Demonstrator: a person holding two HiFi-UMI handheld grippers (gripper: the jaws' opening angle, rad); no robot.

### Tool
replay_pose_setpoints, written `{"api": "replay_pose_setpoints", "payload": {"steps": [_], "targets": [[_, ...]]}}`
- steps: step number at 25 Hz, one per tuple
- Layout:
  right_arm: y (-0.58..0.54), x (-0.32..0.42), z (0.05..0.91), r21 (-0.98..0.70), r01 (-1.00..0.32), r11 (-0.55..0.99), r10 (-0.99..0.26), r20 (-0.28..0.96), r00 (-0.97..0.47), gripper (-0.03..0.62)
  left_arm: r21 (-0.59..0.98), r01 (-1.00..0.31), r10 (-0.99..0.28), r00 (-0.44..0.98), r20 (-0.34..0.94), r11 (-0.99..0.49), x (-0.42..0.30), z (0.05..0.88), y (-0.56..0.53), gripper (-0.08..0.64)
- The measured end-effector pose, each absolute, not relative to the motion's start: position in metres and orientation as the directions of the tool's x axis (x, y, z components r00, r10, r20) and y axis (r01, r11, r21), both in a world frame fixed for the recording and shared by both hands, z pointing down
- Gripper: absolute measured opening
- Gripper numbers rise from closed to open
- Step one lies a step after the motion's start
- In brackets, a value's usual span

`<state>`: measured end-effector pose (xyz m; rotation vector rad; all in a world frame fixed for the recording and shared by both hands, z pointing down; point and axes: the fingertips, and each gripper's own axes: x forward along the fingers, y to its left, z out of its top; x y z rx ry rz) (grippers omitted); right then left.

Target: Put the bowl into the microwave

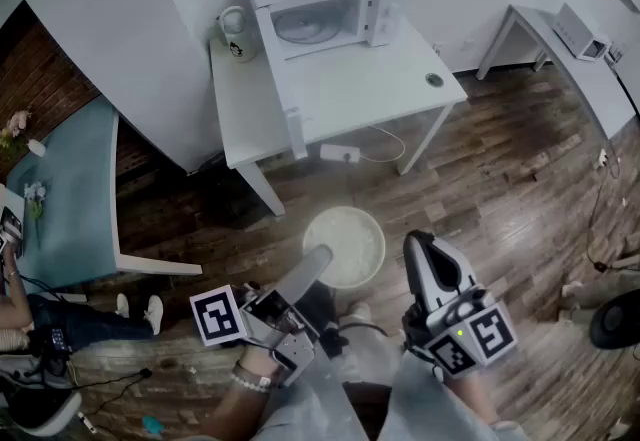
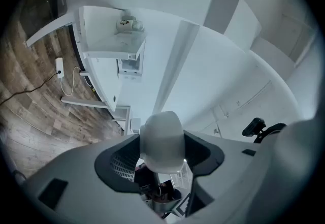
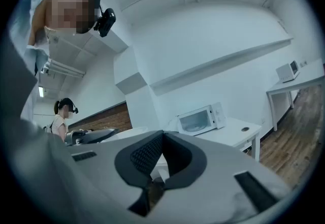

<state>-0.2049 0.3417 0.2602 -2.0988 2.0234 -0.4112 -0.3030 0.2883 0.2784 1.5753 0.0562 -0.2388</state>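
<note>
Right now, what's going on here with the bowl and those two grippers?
A person holds a gripper in each hand. The left gripper is clamped on the rim of a white bowl, carrying it above the wooden floor. The right gripper is shut and empty beside it. The microwave sits on a white table ahead; the bowl has not reached it yet.

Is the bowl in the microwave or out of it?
Out: the left gripper holds the bowl by its rim above the floor, short of the table where the microwave stands.
</note>
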Motion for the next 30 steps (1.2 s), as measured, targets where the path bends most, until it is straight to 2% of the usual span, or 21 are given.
{"api": "replay_pose_setpoints", "payload": {"steps": [16,30], "targets": [[0.342,-0.2,0.262,-0.368,-0.929,-0.036,-0.999,0.049,0.02,0.003,0.983,0.183,-0.137,0.973,-0.183,-0.017,-0.302,0.28,0.289,0.24],[0.362,-0.137,0.264,-0.372,-0.923,-0.099,-0.995,0.031,0.094,0.005,0.982,0.186,-0.18,0.965,-0.191,-0.044,-0.267,0.274,0.3,0.24]]}}
